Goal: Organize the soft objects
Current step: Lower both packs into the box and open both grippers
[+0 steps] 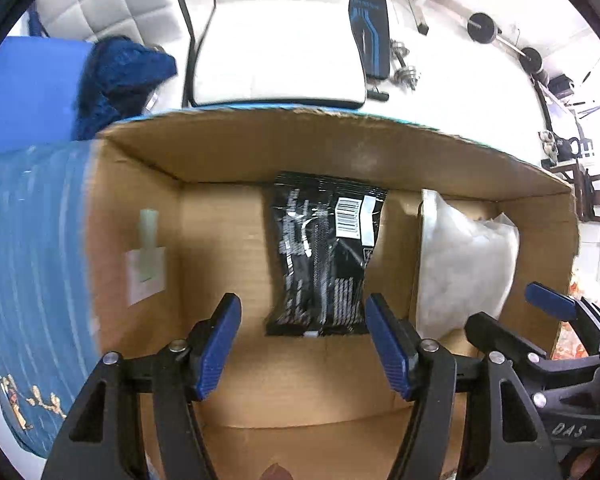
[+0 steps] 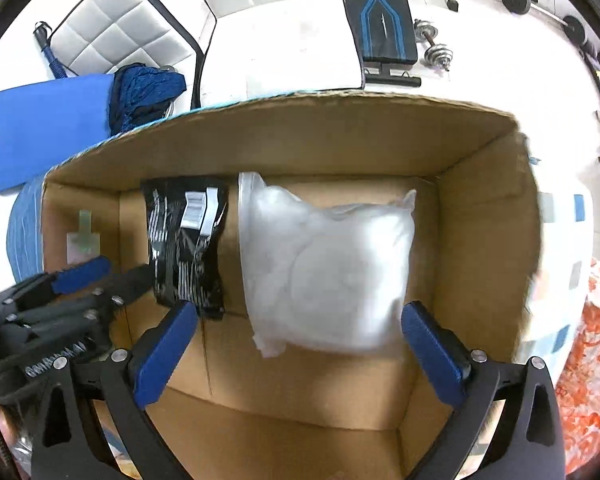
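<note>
The open brown cardboard box (image 1: 228, 240) is matt and a little rough, with a torn upper edge. The flat black plastic packet (image 1: 324, 256) inside it is glossy and wrinkled, with a white paper-like barcode label. The clear plastic bag of white fluffy filling (image 2: 332, 268) looks soft and slightly shiny. The left tongs (image 1: 302, 344) and the right tongs (image 2: 300, 356) have ribbed blue pads, black matt plastic arms and small metal rivets.
</note>
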